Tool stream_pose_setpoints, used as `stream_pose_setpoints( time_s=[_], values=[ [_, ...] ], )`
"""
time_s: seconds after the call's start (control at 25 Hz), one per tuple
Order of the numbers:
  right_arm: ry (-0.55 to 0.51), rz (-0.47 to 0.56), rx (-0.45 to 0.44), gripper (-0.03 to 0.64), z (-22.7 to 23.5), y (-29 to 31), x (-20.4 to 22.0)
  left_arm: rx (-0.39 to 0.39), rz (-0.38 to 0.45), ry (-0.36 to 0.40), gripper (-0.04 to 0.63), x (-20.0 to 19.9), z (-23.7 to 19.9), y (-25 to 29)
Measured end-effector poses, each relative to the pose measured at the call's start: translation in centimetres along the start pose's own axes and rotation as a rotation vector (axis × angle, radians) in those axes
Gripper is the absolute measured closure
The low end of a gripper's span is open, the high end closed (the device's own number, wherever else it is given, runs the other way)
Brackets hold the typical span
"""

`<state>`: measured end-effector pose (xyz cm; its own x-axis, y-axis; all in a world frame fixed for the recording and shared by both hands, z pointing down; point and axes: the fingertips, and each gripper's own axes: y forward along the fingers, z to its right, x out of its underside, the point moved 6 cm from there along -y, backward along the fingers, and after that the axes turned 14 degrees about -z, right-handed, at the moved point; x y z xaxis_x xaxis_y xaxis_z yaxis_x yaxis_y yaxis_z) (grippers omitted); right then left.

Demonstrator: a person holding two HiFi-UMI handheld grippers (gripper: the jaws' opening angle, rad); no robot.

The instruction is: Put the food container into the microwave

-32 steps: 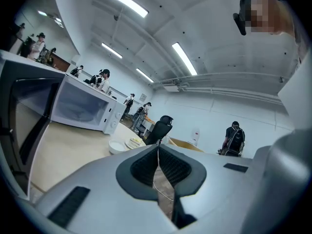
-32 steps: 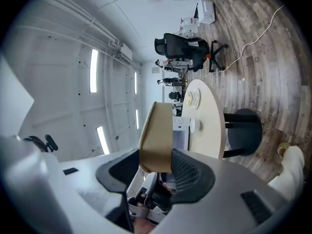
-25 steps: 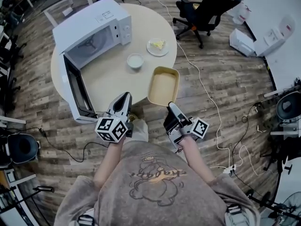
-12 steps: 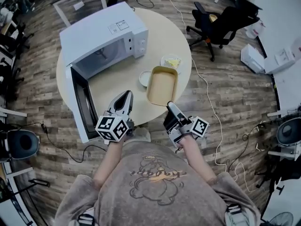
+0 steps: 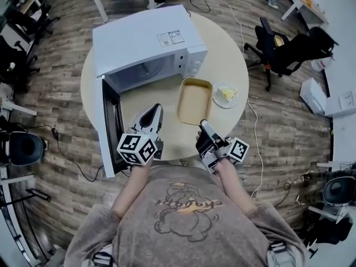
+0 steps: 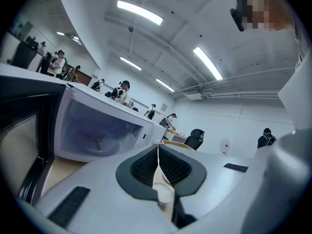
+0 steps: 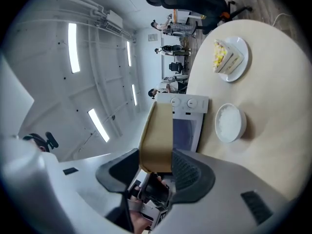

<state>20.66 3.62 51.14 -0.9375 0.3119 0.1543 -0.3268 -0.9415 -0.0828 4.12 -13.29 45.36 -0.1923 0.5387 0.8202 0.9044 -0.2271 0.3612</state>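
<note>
The white microwave [image 5: 146, 46] stands on the round table [image 5: 236, 60] with its door [image 5: 109, 128] swung open to the left and its cavity [image 6: 95, 130] empty. The tan rectangular food container [image 5: 194, 100] hangs over the table just right of the cavity. My right gripper [image 5: 203, 127] is shut on the container's near rim, and the tan wall [image 7: 157, 133] runs up between the jaws. My left gripper [image 5: 155, 111] hovers by the open door, shut with nothing in it; its pads [image 6: 146, 168] meet.
A plate with a slice of cake [image 5: 225, 94] lies right of the container. A small white bowl [image 7: 229, 122] sits in front of the microwave's control panel [image 7: 187, 103]. A black office chair [image 5: 289, 52] stands beyond the table. Cables trail over the wooden floor [image 5: 278, 149].
The person has stepped closer to the table. The right gripper has carried the container from the table's edge in over the table, toward the microwave's front. The bowl is now out of the head view.
</note>
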Motion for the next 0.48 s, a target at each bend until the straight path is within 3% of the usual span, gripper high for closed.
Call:
stream_pose_setpoints(
  time_s=[0.48],
  values=[
    [0.038,-0.224,-0.021,0.410,1.7,6.4,-2.6,-0.177,0.071,-0.082,0.561,-1.3,-3.3,-1.6]
  ],
)
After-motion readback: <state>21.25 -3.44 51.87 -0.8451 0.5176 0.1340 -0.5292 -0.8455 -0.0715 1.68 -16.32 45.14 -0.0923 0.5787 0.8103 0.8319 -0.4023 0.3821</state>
